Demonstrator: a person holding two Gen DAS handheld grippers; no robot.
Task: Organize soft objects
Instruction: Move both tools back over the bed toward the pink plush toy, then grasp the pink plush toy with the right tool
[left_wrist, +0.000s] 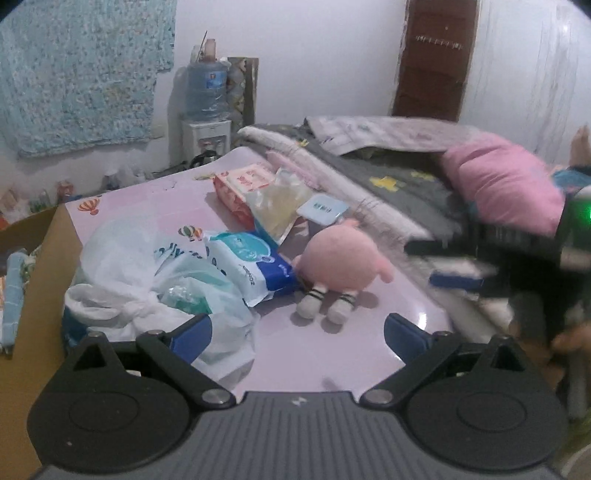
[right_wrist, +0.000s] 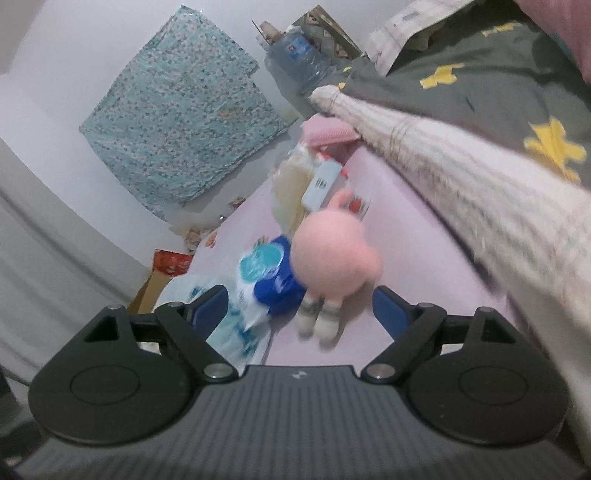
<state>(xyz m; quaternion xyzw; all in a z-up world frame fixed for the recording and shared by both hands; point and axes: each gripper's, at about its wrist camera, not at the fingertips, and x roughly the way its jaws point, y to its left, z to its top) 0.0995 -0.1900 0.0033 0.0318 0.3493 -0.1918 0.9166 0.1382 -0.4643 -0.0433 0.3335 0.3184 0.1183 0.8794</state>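
Pink printed sheet (left_wrist: 155, 195) covers the work surface, with a white wall behind and a heap of folded blankets (left_wrist: 402, 192) banked along one side.

Clutter ahead of the left gripper (left_wrist: 297, 334): a white plastic bag (left_wrist: 147, 284) lies against its left-side finger, a blue-and-white wipes pack (left_wrist: 251, 262) sits beyond that finger, and a pink plush toy (left_wrist: 341, 264) lies straight ahead, near the midline, feet toward the jaws. Farther out are a red-and-white packet (left_wrist: 240, 184), a clear yellowish pouch (left_wrist: 277, 203) and a small pale-blue card (left_wrist: 322, 209).

Right gripper (right_wrist: 301, 308) looks at the same plush (right_wrist: 332, 258) from closer. Its striped feet lie just ahead of the gap, its body beyond. The wipes pack (right_wrist: 266, 280) touches the plush on the left-finger side, and a knitted blanket edge (right_wrist: 480, 199) runs close past the right finger.

Risks, as judged:
- Right jaws could catch the wipes wrapper along with the plush, since the two touch.
- Pinching only the feet may let the round body swing or slip out.
- The blanket fringe may snag the right finger.
- Both grippers face the same toy, so they could collide.
- The left gripper's finger could drag the bag.
- Right view is blurred, so alignment is uncertain.

Jaws: left spread wide, holding nothing, one finger against the bag. Right also wide apart and empty; whether it touches the wrapper cannot be told.
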